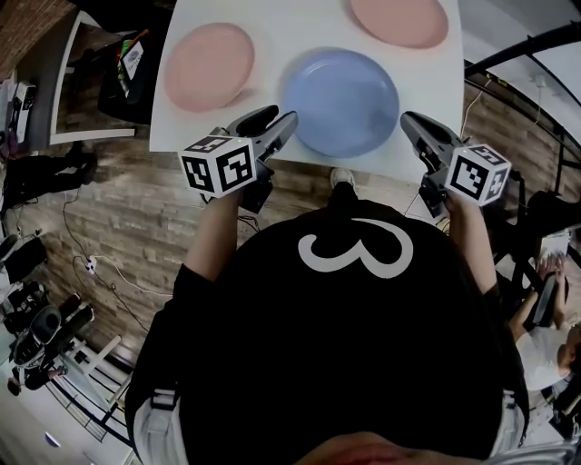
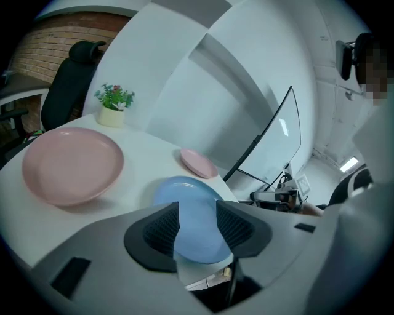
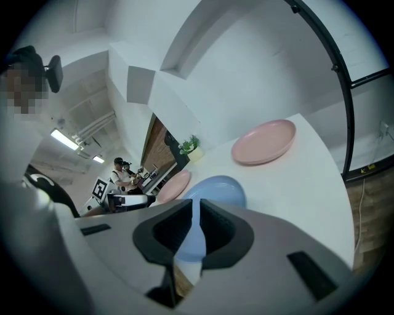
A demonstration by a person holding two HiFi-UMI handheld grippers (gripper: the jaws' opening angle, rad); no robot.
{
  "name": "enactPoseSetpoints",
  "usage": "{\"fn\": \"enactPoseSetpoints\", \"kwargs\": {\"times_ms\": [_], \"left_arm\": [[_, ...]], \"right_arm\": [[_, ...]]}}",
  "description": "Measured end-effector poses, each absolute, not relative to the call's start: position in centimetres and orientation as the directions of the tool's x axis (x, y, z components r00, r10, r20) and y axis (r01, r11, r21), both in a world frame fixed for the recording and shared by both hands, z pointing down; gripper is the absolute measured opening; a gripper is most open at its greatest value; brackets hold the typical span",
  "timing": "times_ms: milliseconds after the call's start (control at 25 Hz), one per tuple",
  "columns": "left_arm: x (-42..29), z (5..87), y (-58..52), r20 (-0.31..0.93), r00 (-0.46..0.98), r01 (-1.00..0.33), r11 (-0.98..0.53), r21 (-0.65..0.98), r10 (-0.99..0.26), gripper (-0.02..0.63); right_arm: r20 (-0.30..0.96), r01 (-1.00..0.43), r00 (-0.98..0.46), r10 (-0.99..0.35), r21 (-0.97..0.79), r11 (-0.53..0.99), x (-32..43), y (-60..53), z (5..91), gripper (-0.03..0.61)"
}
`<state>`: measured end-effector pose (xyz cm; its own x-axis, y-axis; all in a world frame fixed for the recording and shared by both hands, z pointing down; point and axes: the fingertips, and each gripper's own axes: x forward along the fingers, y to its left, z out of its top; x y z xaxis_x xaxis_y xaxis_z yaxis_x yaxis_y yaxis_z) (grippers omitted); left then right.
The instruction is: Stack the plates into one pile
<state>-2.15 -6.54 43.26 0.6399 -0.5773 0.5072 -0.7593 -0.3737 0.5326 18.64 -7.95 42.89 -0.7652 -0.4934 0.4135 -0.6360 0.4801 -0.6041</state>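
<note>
On the white table (image 1: pixel 272 27), a blue plate (image 1: pixel 340 102) lies between 2 grippers: left gripper (image 1: pixel 280 118) with jaws spread and empty, right gripper (image 1: pixel 408 123) with jaws pressed together. Near pink plate (image 1: pixel 209 65) lies left of it, far pink plate (image 1: pixel 399 18) beyond.

A white table (image 1: pixel 272 36) fills the far part of the scene and carries three plates, all lying apart. A blue plate (image 1: pixel 340 102) sits near the table's near edge, a pink plate (image 1: pixel 209 66) lies to its left, and a second pink plate (image 1: pixel 399 20) lies at the far right, cut by the frame. The left gripper (image 1: pixel 281 114) points at the near edge just left of the blue plate, its jaws apart. The right gripper (image 1: pixel 406 118) points in just right of that plate, jaws together. Neither touches a plate. Below is the person's black top (image 1: pixel 345 363).
</note>
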Motion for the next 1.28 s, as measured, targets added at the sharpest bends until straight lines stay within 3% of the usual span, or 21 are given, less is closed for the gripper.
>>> {"fn": "enactPoseSetpoints", "kwargs": {"times_ms": [360,600,1200,1280], "left_arm": [[-2.6,47.2,-7.8,0.591,0.585,-0.803,-0.292,0.520,-0.555,0.181],[-3.3,49.2,-8.8,0.633,0.532,-0.833,-0.212,0.512,-0.562,0.181],[-4.1,52.9,-9.2,0.690,0.473,-0.853,-0.086,0.515,-0.548,0.179],[-4.0,53.2,-9.1,0.695,0.466,-0.853,-0.069,0.517,-0.548,0.150]], "right_arm": [[0.473,-0.668,-0.740,-0.477,-0.596,0.446,19.8,-10.4,46.8,0.107],[0.565,-0.741,-0.672,-0.479,-0.516,0.431,20.9,-11.8,49.9,0.109],[0.579,-0.697,-0.717,-0.389,-0.577,0.426,19.6,-12.4,52.3,0.109],[0.579,-0.693,-0.721,-0.381,-0.585,0.421,19.6,-12.3,52.6,0.109]]}}
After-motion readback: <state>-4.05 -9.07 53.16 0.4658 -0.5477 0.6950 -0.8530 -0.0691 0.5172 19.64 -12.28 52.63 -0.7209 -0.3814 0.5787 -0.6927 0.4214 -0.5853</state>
